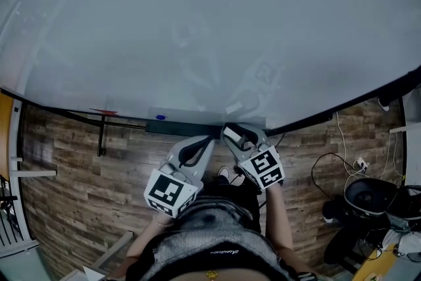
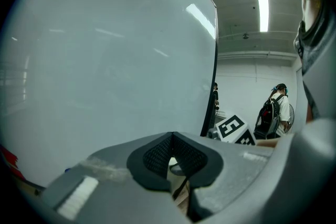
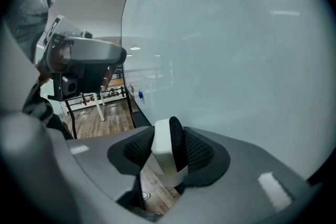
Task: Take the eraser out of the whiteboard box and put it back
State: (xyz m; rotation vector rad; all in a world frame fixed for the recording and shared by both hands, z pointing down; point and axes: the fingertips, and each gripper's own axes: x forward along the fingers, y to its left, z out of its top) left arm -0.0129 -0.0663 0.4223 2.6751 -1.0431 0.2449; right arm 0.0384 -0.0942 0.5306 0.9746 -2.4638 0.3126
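- A red marker (image 1: 104, 112) and a small blue object (image 1: 160, 118) sit at the whiteboard's (image 1: 197, 23) lower edge, left of the grippers. Neither shows any writing.
- The whiteboard box (image 1: 174, 127) is the dark tray fixed along that edge, just beyond both grippers' tips.
- The left gripper (image 2: 172, 136) is clenched with its mesh pads together and nothing between them. Its marker cube (image 1: 171, 191) bears only a black-and-white square pattern, no words.
- The right gripper (image 3: 168, 136) grasps the eraser (image 3: 163, 152), one pad on each broad side. The white shell faces left and the dark felt faces right.
- The eraser is out of the box, held close to the board's lower edge by the box's right part. Wooden floor shows beneath it in the right gripper view.
- The eraser looks light. Its shell should be stiff and somewhat slick, the felt soft and yielding. A hold across the middle of shell and felt, as here, looks right; a loose pinch might let it slip or twist.
- No brand or label is readable on the eraser. Small print on the person's clothing (image 1: 220, 251) is too fine to read.
- Cables (image 1: 342, 161) lie on the floor at far right.
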